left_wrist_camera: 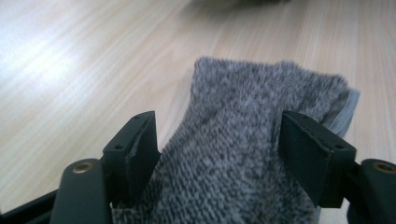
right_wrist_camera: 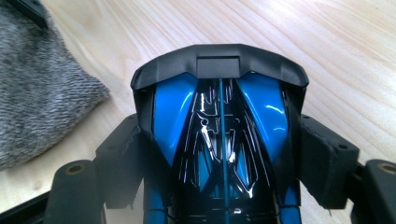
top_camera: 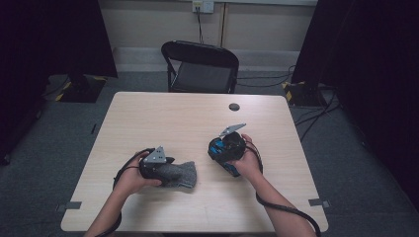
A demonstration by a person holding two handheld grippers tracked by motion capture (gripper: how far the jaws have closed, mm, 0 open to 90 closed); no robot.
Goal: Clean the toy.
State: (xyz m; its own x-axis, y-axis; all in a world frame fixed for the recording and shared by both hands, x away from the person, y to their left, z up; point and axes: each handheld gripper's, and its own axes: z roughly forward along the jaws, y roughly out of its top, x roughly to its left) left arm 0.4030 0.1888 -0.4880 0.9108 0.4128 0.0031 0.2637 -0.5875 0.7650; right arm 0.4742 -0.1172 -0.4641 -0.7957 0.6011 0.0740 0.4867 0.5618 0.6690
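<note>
Risk: while we are lifting the glossy blue-and-black toy car, it could slip.
Right gripper: clamping the car.
Left gripper: jaws flanking the grey knitted sock; grip uncertain.

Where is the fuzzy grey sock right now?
The grey sock lies on the table's near left part, between the left gripper's jaws, left of the blue toy car.

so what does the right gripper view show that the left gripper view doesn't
Right gripper view: a glossy blue and black toy car clamped between the right gripper's jaws. Left gripper view: the left gripper's own jaws on either side of the grey sock, at its edges. Both share the sock, and the light wooden table beneath.
</note>
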